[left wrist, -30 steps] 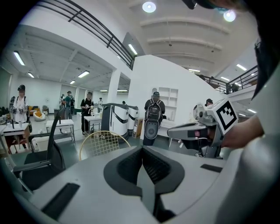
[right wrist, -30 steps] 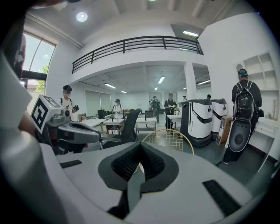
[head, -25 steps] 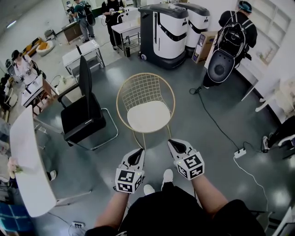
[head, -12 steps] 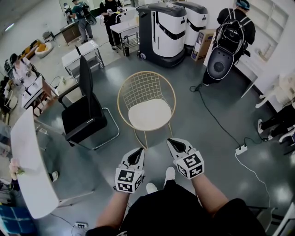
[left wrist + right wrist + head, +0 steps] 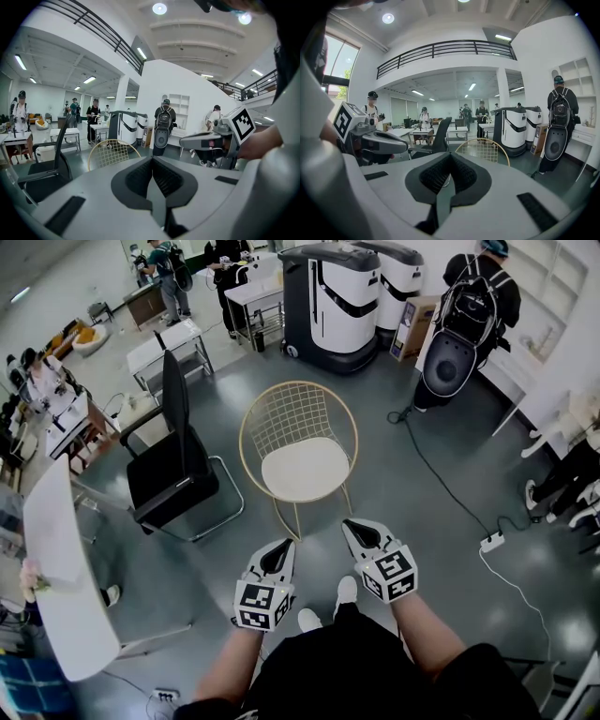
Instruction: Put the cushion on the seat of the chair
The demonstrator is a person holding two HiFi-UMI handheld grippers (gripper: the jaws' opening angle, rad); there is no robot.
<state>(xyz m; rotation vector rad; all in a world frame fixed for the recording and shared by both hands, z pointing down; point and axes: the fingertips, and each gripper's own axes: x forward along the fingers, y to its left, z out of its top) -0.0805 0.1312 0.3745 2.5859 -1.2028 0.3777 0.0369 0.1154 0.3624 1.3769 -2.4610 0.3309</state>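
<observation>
Head view: round gold-wire chair [image 5: 291, 421] bears a smooth cream cushion [image 5: 304, 471].

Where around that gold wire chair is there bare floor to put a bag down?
Bare floor lies right of the gold wire chair, up to the black cable, and just in front of its legs. The left is tight: the black office chair stands close. Behind, the white-and-black machines crowd the floor.
</observation>
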